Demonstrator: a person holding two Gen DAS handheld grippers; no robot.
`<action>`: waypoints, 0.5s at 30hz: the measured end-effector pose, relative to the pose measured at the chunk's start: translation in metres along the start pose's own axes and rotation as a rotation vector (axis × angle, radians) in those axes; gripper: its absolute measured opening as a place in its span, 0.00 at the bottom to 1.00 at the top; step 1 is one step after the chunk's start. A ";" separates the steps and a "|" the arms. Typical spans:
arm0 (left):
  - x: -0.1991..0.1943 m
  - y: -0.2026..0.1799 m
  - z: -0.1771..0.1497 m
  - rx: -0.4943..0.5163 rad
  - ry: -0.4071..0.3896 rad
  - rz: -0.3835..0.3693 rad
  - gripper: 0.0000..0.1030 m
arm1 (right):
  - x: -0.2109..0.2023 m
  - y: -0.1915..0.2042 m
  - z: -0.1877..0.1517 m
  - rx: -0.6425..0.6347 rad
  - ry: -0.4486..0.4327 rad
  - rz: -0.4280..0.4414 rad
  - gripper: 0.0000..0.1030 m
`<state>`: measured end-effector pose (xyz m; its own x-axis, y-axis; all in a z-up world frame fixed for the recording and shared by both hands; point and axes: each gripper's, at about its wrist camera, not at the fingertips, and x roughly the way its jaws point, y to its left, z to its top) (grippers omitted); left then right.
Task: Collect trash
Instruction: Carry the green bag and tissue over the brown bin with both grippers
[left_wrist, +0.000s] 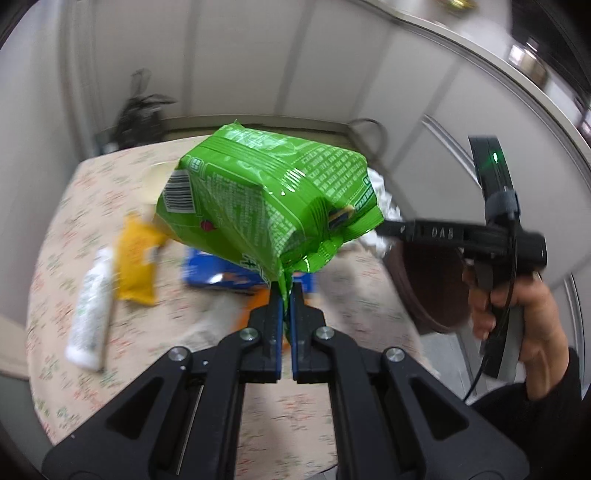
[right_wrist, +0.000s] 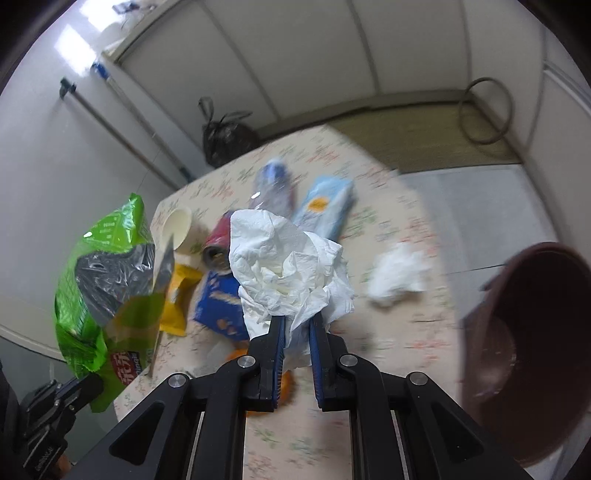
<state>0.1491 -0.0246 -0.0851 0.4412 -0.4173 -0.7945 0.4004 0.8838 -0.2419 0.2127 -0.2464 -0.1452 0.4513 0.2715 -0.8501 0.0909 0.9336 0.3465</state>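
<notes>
The left tool (left_wrist: 284, 295) is pinching a green bag (left_wrist: 258, 199), the right tool (right_wrist: 297, 325) is clamping a tissue (right_wrist: 288, 266), while wrappers are lying uncollected on the tabletop (right_wrist: 388, 332).

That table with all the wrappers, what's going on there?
A person is clearing trash with a handheld gripper in each hand. The left gripper is shut on a corner of a green snack bag, lifted off the table. The right gripper is clamped on a crumpled white tissue. A brown bin waits at the table's edge. More wrappers, a blue box and another tissue wad remain.
</notes>
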 end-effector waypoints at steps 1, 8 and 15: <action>0.005 -0.013 0.000 0.032 0.005 -0.018 0.04 | -0.010 -0.012 -0.001 0.009 -0.016 -0.024 0.13; 0.048 -0.107 -0.003 0.232 0.060 -0.125 0.04 | -0.065 -0.119 -0.020 0.156 -0.058 -0.175 0.13; 0.099 -0.182 -0.005 0.332 0.135 -0.216 0.04 | -0.086 -0.191 -0.043 0.260 -0.035 -0.244 0.13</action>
<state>0.1160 -0.2262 -0.1224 0.2181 -0.5349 -0.8163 0.7193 0.6534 -0.2360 0.1182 -0.4383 -0.1553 0.4180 0.0360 -0.9077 0.4204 0.8781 0.2285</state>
